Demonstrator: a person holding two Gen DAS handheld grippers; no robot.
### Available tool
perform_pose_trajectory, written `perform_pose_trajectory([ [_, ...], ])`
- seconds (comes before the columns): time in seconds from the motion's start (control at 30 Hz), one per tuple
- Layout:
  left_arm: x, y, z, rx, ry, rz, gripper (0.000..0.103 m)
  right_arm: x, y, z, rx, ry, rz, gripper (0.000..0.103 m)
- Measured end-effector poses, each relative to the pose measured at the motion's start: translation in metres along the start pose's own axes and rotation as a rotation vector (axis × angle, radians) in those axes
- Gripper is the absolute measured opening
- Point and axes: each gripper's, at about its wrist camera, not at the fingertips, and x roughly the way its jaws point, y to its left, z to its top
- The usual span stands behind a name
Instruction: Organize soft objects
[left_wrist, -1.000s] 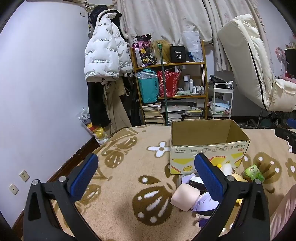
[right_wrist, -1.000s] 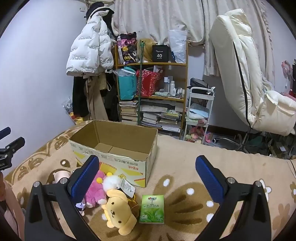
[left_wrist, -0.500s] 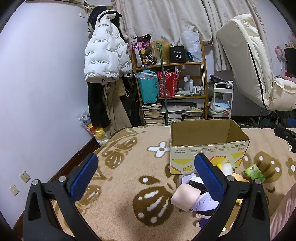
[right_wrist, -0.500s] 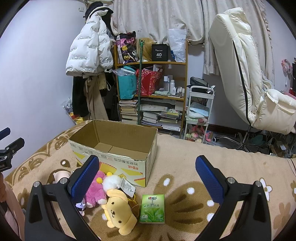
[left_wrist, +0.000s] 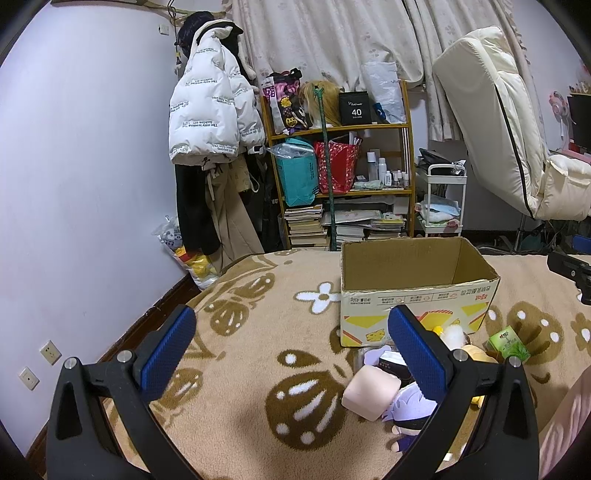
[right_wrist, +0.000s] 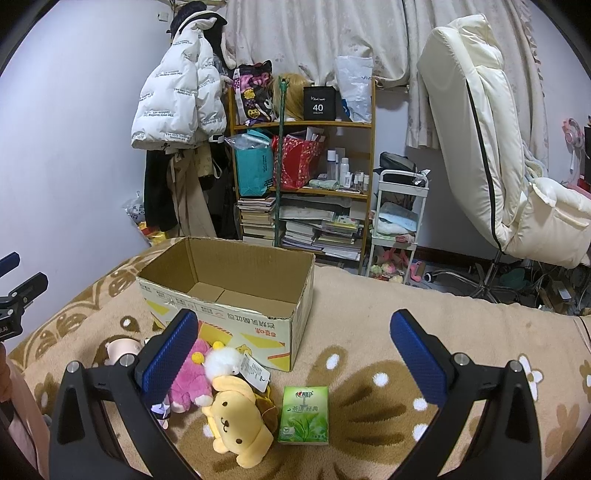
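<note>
An open, empty cardboard box (right_wrist: 225, 295) stands on the patterned blanket; it also shows in the left wrist view (left_wrist: 417, 291). In front of it lie a yellow dog plush (right_wrist: 236, 421), a pink plush (right_wrist: 188, 376), a small white plush (right_wrist: 223, 362) and a green tissue pack (right_wrist: 304, 413). A pink cushion-like plush (left_wrist: 371, 391) and a purple-haired doll (left_wrist: 406, 410) lie by my left gripper's right finger. My left gripper (left_wrist: 291, 354) is open and empty. My right gripper (right_wrist: 293, 352) is open and empty above the tissue pack.
The beige flower-patterned blanket (left_wrist: 258, 332) covers the bed. Behind stand a cluttered wooden shelf (right_wrist: 303, 177), a white trolley (right_wrist: 400, 221), hanging coats (left_wrist: 210, 110) and a cream recliner chair (right_wrist: 498, 147). The wall (left_wrist: 74, 184) runs along the bed's left side.
</note>
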Motion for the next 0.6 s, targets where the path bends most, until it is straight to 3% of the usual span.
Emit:
perform_pose_trajectory([
  [0.6,-0.0009,-0.0001,-0.0008,-0.001,-0.005,0.0,0.103,-0.0003,-0.0007,0.0008,0.002,0.0,0.0,0.103],
])
